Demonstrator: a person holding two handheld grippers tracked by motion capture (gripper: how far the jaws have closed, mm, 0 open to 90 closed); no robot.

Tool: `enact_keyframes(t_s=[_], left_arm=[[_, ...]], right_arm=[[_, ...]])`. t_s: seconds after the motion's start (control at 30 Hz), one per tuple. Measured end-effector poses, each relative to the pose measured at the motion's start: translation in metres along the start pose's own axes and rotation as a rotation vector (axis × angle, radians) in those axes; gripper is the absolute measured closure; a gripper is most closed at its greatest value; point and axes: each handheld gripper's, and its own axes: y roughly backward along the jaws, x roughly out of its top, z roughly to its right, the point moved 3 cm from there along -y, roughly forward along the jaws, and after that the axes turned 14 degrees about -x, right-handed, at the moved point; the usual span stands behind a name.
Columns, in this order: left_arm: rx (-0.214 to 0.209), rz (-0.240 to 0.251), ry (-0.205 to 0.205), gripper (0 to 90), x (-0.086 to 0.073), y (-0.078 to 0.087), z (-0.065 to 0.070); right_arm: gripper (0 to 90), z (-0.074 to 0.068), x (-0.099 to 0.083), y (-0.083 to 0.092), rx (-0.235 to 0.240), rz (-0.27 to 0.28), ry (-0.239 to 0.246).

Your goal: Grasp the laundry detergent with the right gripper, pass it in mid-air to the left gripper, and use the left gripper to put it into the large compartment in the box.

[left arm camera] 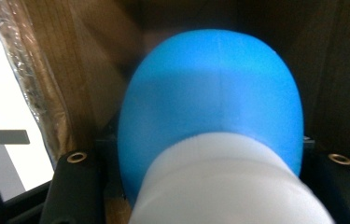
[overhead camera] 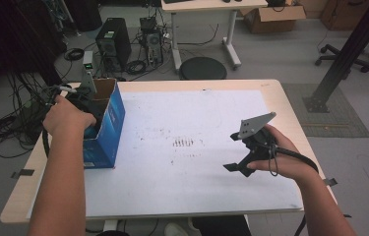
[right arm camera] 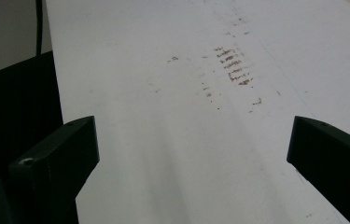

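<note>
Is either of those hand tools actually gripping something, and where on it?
The left tool, inside the blue box, grips a blue-and-white object across its sides. The right tool holds nothing.

A big white sheet (overhead camera: 197,147) is lying on the wooden table (overhead camera: 290,113), and little brown marks (overhead camera: 183,143) are showing in its middle. Behind the table, a round black stool (overhead camera: 202,68) is standing on the grey floor. A black computer (overhead camera: 113,43) is sitting among tangled cables (overhead camera: 10,128). A cardboard carton (overhead camera: 273,17) is resting near another desk (overhead camera: 206,6).
</note>
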Motion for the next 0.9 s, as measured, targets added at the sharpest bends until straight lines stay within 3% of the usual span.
enact_keyframes(t_s=[0.6,0.9], left_arm=[[-0.019,0.022,-0.003,32.6,-0.004,0.009,0.003],[0.001,0.031,0.001,28.3,-0.007,0.023,0.013]], right_arm=[[2.3,0.0,-0.002,-0.002,0.006,0.012,-0.002],[2.3,0.0,0.0,-0.001,0.006,0.02,0.002]])
